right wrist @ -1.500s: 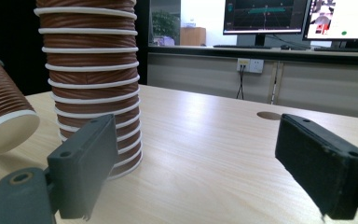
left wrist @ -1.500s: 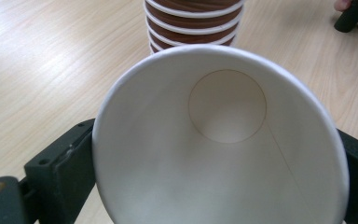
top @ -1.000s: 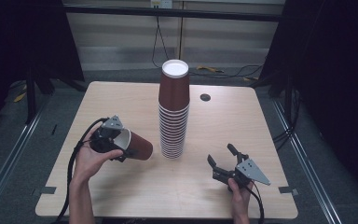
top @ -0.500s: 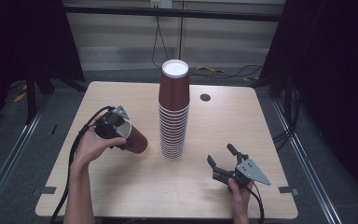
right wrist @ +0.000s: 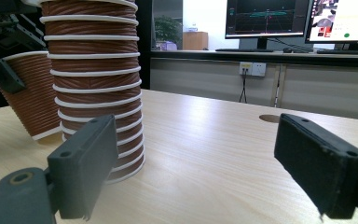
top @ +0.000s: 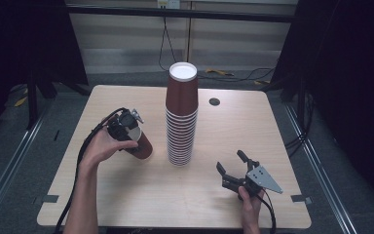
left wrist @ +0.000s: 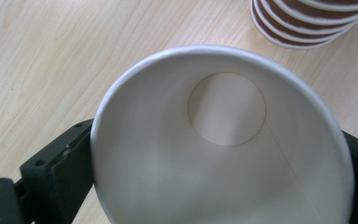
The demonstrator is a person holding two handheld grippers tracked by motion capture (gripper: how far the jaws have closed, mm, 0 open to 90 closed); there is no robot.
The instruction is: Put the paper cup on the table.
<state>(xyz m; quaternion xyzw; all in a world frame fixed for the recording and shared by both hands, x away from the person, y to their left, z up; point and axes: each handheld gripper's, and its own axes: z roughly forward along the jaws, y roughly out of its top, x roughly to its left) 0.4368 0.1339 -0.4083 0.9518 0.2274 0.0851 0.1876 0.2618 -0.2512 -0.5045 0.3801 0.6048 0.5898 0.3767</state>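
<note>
Wooden table [top: 126,195] (pale) bears cup stack [top: 180,122].

No text, label, brand or number could be read anywhere. The two monitors [right wrist: 303,21] beyond the worktop's far edge showed graphs and small icons, but any writing on them was too small and blurred to make out.

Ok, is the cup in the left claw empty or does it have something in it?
Empty. The left gripper view looks straight into the cup: bare white walls down to a clean round bottom, nothing inside.
</note>
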